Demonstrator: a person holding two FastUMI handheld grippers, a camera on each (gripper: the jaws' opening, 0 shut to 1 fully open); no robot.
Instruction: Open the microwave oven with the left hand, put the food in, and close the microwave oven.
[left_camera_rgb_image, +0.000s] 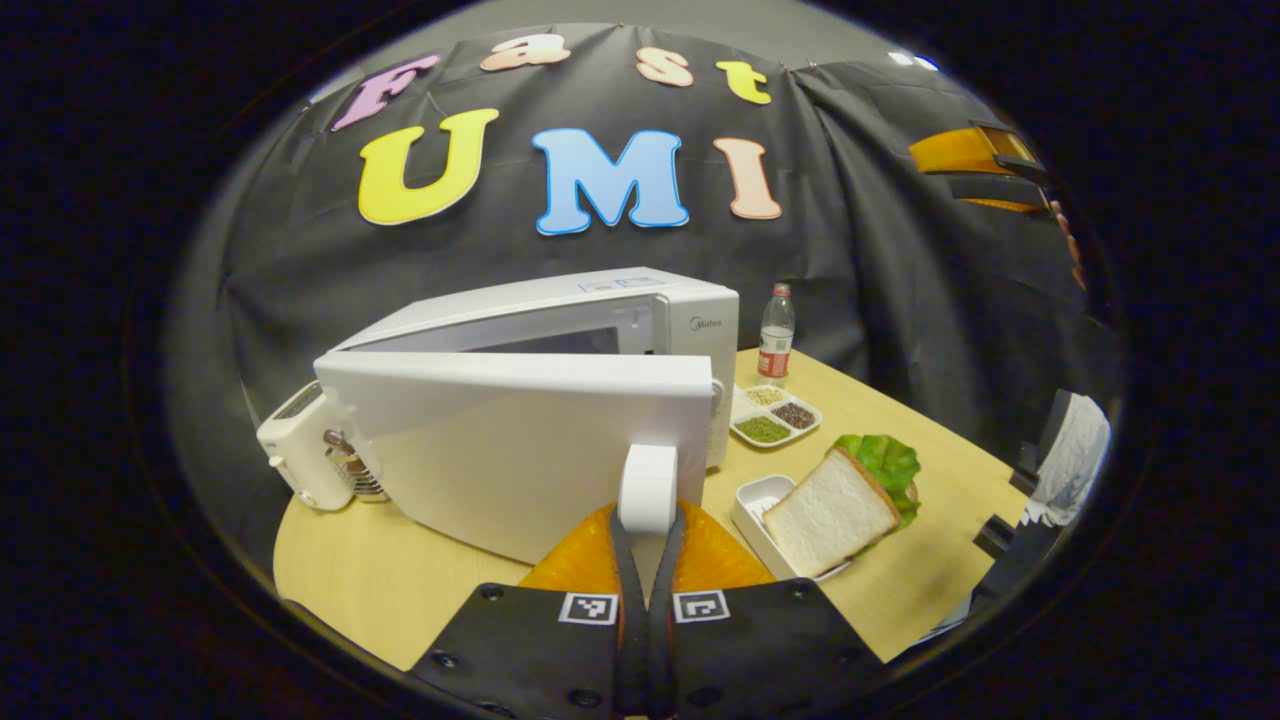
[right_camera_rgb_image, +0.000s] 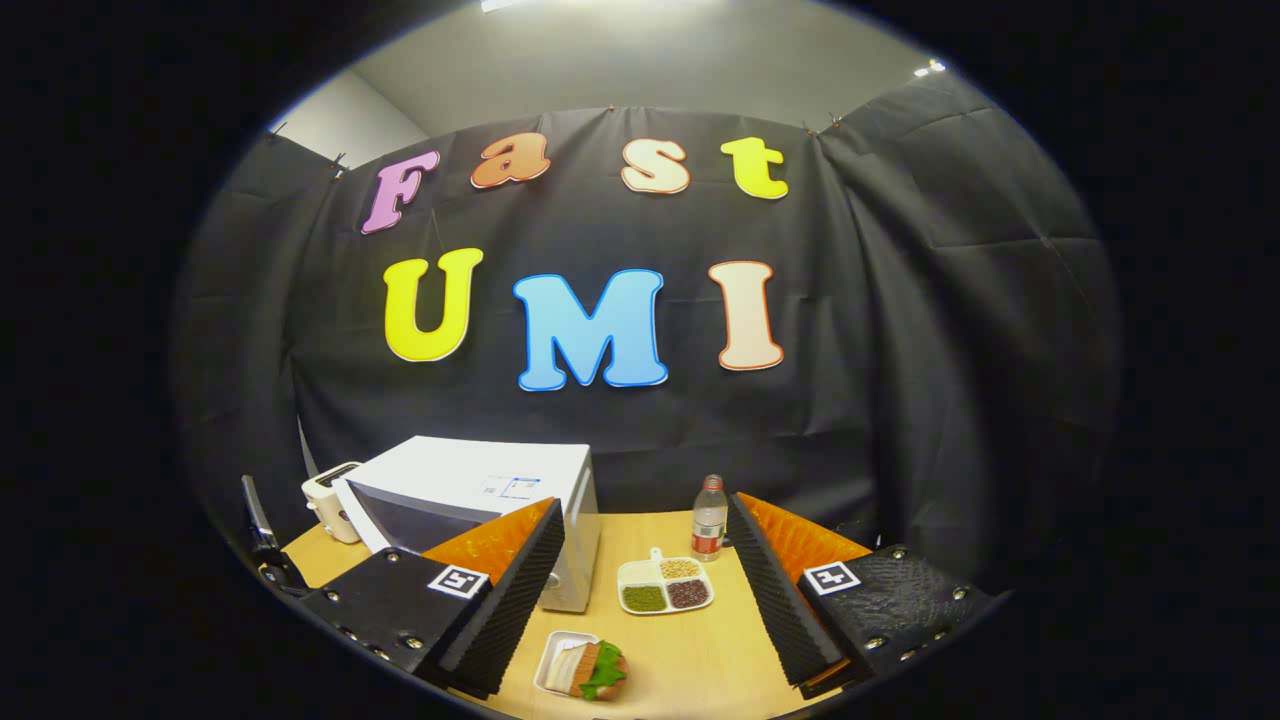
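On the worktop (left_camera_rgb_image: 940, 560) around my microwave (left_camera_rgb_image: 560, 320) stand a toaster (left_camera_rgb_image: 300, 455) tucked behind its left side, a water bottle (left_camera_rgb_image: 776, 335) at its right rear corner, and a divided dish of beans (left_camera_rgb_image: 775, 413) just in front of the bottle. Nearer to me sits the food (left_camera_rgb_image: 835, 510), a slice of bread leaning on lettuce over a small white tray, to the right of the microwave and apart from it. My left fingers (left_camera_rgb_image: 648, 560) are pressed narrow around the white door handle (left_camera_rgb_image: 648, 488), one on each side. The door (left_camera_rgb_image: 520, 450) stands partly swung out toward me, its long edge running left to right and hinged at the left, so it blocks the way between me and the oven cavity. In the right gripper view my right fingers (right_camera_rgb_image: 650, 590) are spread wide and hold nothing, hanging above the worktop with the food low between them and the microwave at their left.
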